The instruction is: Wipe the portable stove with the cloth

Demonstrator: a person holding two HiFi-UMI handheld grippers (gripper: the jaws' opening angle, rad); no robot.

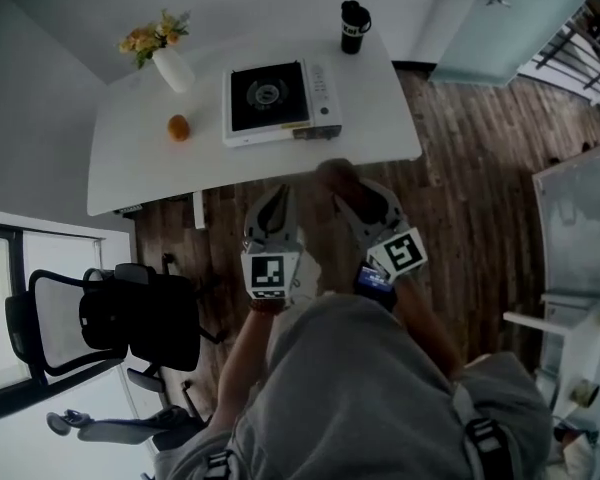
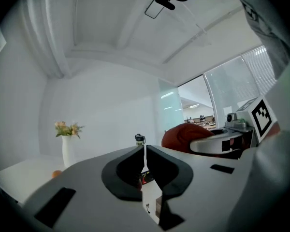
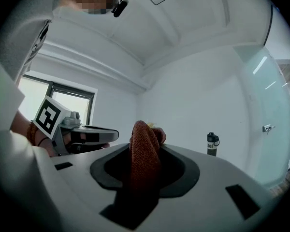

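Left claw, shut and empty, rides beside the right claw, which pinches a bunched cloth. The stove sits well ahead on the tabletop. A loose pinch could let the burner snag the cloth away.

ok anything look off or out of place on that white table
Nothing stands out. The white portable stove with its black top sits flat on the white table. The white flower vase and black bottle stand upright, the small orange fruit lies apart, and nothing is spilled.
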